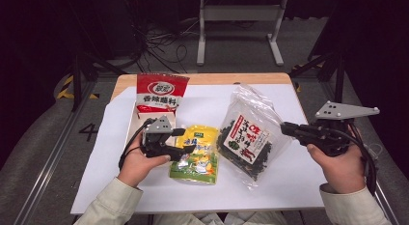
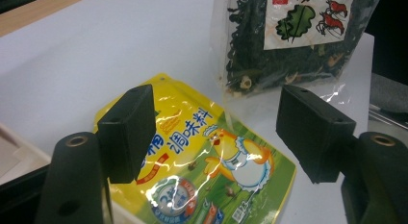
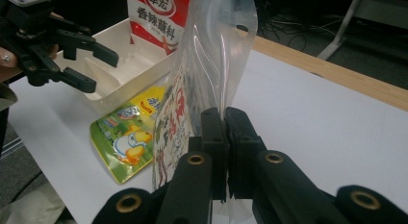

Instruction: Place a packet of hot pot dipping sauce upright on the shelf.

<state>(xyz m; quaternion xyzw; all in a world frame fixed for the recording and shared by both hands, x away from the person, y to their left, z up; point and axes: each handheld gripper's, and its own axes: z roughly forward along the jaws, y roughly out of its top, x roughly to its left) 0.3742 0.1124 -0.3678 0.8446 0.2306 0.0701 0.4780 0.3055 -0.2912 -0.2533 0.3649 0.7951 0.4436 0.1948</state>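
My left gripper (image 1: 185,140) hovers with jaws spread above the yellow pouch (image 1: 197,155), which lies flat beside the white tray (image 3: 126,70). I should lower it straight and close on the pouch edge. My right gripper (image 1: 285,129) pinches the clear seaweed bag (image 1: 248,135) by its edge, holding it upright; I keep that grip firm.

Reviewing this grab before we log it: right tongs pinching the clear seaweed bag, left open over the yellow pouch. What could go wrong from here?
1. The right tongs pinch only the thin film edge of the seaweed bag; the dark contents hang below, so the film may slip or tear.
2. The bag's lower end sits close beside the yellow pouch; swinging it could drag the pouch.
3. The left tongs hover open above the pouch, near the white tray; closing carelessly might nudge the tray.
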